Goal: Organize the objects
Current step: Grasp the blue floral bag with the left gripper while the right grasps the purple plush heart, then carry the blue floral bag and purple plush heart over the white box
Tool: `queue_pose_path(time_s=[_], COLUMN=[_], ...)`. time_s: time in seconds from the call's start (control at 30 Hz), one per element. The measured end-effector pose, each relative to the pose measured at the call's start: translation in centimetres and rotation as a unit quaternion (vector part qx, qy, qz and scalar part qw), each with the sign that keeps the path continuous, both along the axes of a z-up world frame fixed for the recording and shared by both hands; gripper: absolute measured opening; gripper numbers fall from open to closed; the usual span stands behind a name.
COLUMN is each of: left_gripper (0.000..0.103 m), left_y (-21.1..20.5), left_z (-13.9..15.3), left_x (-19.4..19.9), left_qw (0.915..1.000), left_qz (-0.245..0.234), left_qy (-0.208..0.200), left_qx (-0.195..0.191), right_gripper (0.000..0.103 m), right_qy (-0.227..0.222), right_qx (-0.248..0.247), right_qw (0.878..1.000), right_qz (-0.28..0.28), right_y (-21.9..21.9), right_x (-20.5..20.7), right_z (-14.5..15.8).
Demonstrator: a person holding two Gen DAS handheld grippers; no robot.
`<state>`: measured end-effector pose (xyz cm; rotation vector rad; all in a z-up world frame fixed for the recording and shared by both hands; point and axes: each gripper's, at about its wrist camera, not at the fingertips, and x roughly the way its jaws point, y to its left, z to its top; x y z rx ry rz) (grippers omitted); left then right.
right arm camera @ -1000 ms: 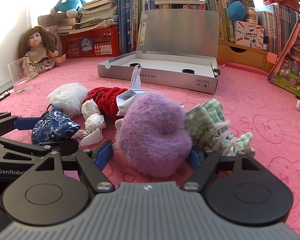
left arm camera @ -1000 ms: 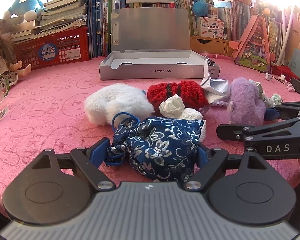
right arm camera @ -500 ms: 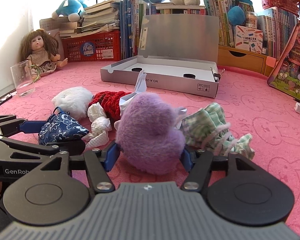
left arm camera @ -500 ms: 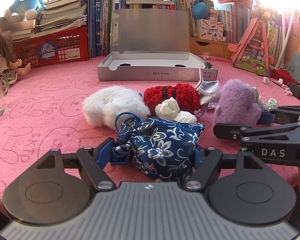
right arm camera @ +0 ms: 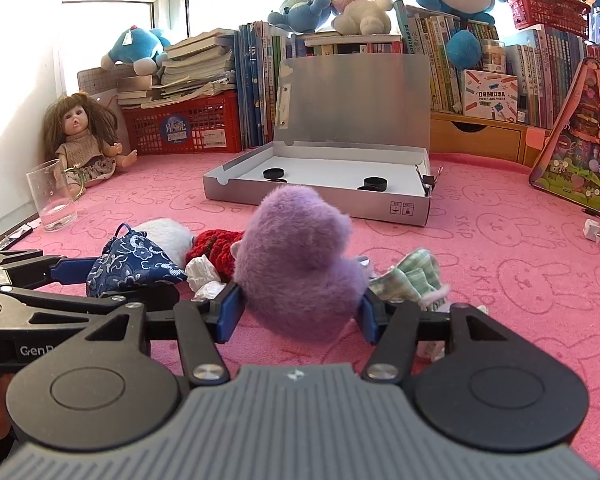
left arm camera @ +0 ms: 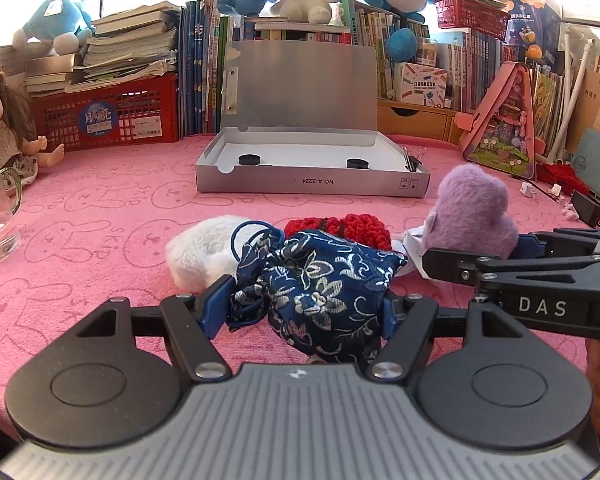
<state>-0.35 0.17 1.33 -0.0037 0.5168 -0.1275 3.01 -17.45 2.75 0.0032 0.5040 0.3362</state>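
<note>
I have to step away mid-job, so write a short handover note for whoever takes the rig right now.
Left claw: shut on the blue floral pouch, raised off the pink cloth.
Right claw: shut on the purple plush, also raised.
On the cloth: white plush, red knitted piece, crumpled tissue, green checked cloth.
The open silver box sits beyond the pile; it holds only small black pieces and binder clips.
Done: both items gripped. Left: probably place them in the box, then clear the pile.
</note>
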Motion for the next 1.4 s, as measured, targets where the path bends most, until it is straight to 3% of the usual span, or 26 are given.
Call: queue_pose_path(time_s=[0.37, 0.63, 0.87, 1.4], left_gripper=[0.073, 0.073, 0.073, 0.073], left_y=[-0.8, 0.3, 1.5, 4.2], left_z=[0.9, 1.3, 2.5, 6.0], left_x=[1.7, 3.8, 5.5, 13.2], left_qw=[1.0, 0.9995, 0.9991, 0.9974], left_qz=[-0.003, 0.028, 0.041, 0.059], left_qy=[-0.004, 0.01, -0.01, -0.035], left_qx=[0.002, -0.011, -0.003, -0.022], right_gripper=[0.06, 0.06, 0.06, 0.061], right_qy=[-0.005, -0.017, -0.031, -0.007], right_qx=[-0.001, 0.0, 0.0, 0.036], right_qw=[1.0, 0.999, 0.997, 0.996], right_qz=[-0.029, -0.05, -0.066, -0.084], right_y=[-0.1, -0.7, -1.6, -4.2], right_x=[0.9, 1.4, 2.6, 10.1], right_z=[0.4, 1.3, 2.4, 5.7])
